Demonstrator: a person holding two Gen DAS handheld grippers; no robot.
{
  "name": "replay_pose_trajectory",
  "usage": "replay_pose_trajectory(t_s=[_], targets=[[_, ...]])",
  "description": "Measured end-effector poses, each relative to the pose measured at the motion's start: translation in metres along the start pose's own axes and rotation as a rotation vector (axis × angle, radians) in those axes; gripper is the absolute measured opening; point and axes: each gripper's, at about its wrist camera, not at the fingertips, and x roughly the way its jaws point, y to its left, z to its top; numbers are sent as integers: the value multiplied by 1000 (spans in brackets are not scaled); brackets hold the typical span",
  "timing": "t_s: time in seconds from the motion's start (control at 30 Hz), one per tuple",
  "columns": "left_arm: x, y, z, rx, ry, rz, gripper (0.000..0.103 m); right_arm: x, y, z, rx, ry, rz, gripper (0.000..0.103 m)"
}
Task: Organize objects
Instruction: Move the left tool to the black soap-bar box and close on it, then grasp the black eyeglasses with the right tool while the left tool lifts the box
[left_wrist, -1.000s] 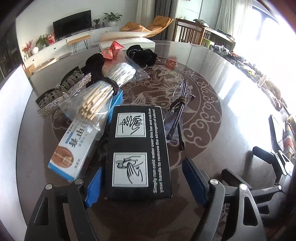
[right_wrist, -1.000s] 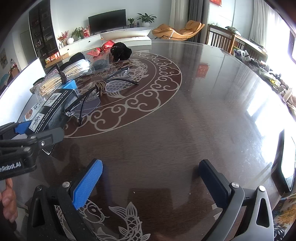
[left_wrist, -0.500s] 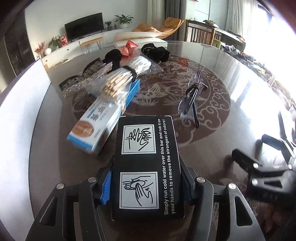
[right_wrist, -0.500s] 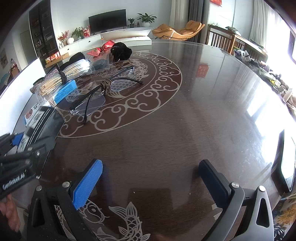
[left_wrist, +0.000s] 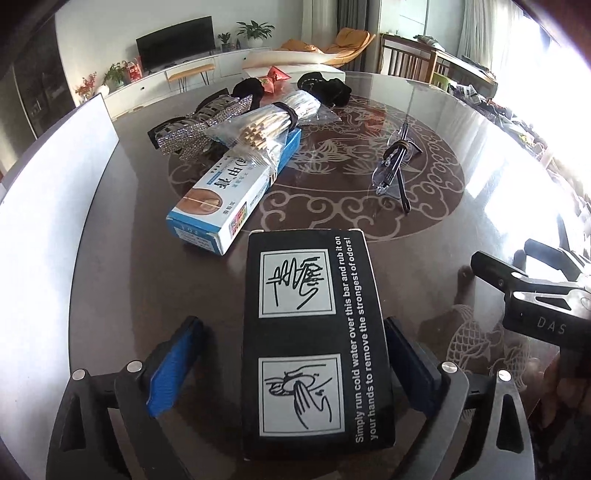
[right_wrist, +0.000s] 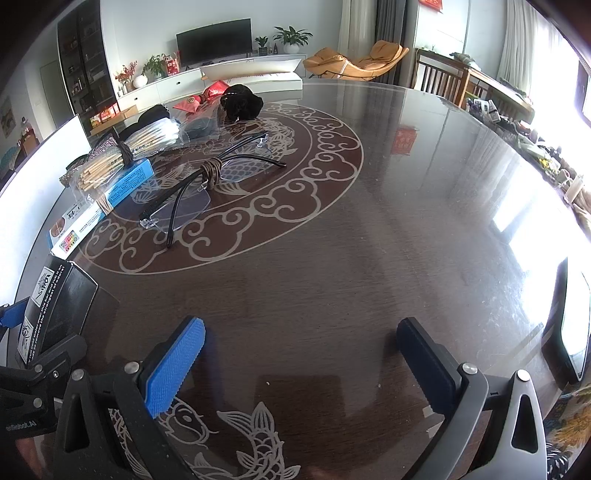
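A black box (left_wrist: 314, 332) with white hand drawings lies flat on the dark table (left_wrist: 122, 280), between the fingers of my left gripper (left_wrist: 290, 339). The jaws are opening. The left blue pad stands well clear of the box and the right pad sits just off its side. In the right wrist view the same black box (right_wrist: 55, 306) shows at the far left. My right gripper (right_wrist: 301, 339) hovers open over bare table with nothing between its fingers.
Beyond the black box lie a blue-and-white carton (left_wrist: 236, 184), a bagged bundle of chopsticks (left_wrist: 269, 125), a rhinestone hair clip (left_wrist: 192, 129), folded glasses (left_wrist: 395, 166), a black pouch (left_wrist: 325, 86) and a red packet (left_wrist: 275, 75). A white panel (left_wrist: 48, 184) borders the left.
My left gripper closed on the black box, drew it toward the near edge away from the carton, then opened its jaws again. The right gripper stayed still.
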Motion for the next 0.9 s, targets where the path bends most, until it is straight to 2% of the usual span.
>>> replay_pose_trajectory(t_s=[0.07,0.1,0.13,0.27,0.33,0.47,0.53,0.63,0.73,0.77,0.83,0.9], targets=[[-1,-1,1,-2,-16,2,86,0,0,0,-1,0,0,103],[-4,-2,1,-2,-34,3,67,0,0,0,-1,0,0,103],[-6,-3,1,-1,-43,0,58,0,0,0,-1,0,0,103],[-10,3,-8,-31,-59,16,58,-4,-9,6,28,18,39,103],[-14,7,-14,-41,-67,22,58,-3,-18,17,95,30,119,102],[-18,8,-21,-45,-76,25,58,19,-10,67,192,78,252,83],[-18,9,-22,-49,-77,24,58,39,6,97,206,106,246,81],[-19,11,-25,-57,-84,26,58,58,32,121,174,127,197,78],[-21,12,-29,-58,-95,25,58,59,49,122,34,95,122,18],[-22,13,-30,-60,-99,22,58,57,47,116,23,98,130,14],[-24,15,-32,-66,-107,8,58,49,33,103,28,92,153,12],[-27,18,-35,-85,-110,-26,58,39,14,88,65,95,240,12]])
